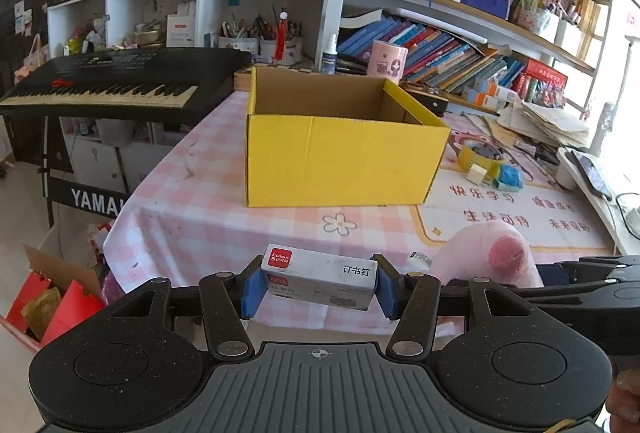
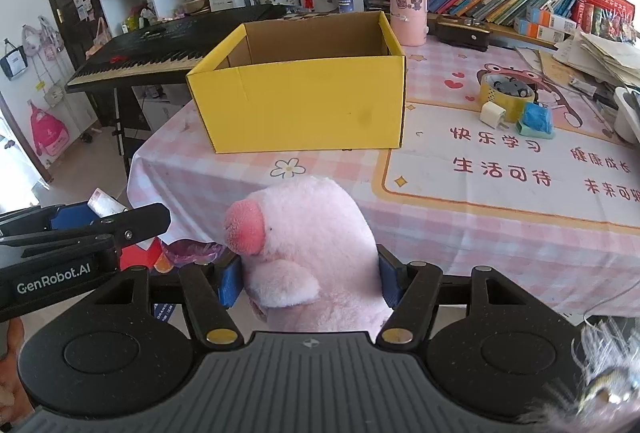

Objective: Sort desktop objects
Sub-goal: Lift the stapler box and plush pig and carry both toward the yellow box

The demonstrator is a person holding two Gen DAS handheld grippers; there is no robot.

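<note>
Pink-checked cloth covers the worktop (image 1: 192, 217), with a keyboard (image 1: 120, 81) off its left edge and bookshelves (image 1: 460, 45) behind. My left gripper (image 1: 318, 285) has its jaws pinching a staple box (image 1: 320, 275) by its ends, above the worktop's near edge. Ahead sits an open yellow carton (image 1: 340, 161). My right gripper (image 2: 310, 279) has its jaws pressed into a pink plush pig (image 2: 308, 245), just beside the left one. Farther right lie a tape roll (image 2: 506, 93), a white plug (image 2: 493, 115) and a blue bundle (image 2: 537, 117).

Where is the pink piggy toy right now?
The pink piggy toy is squeezed in the right gripper, above the table's near edge, in front of the yellow box.
</note>
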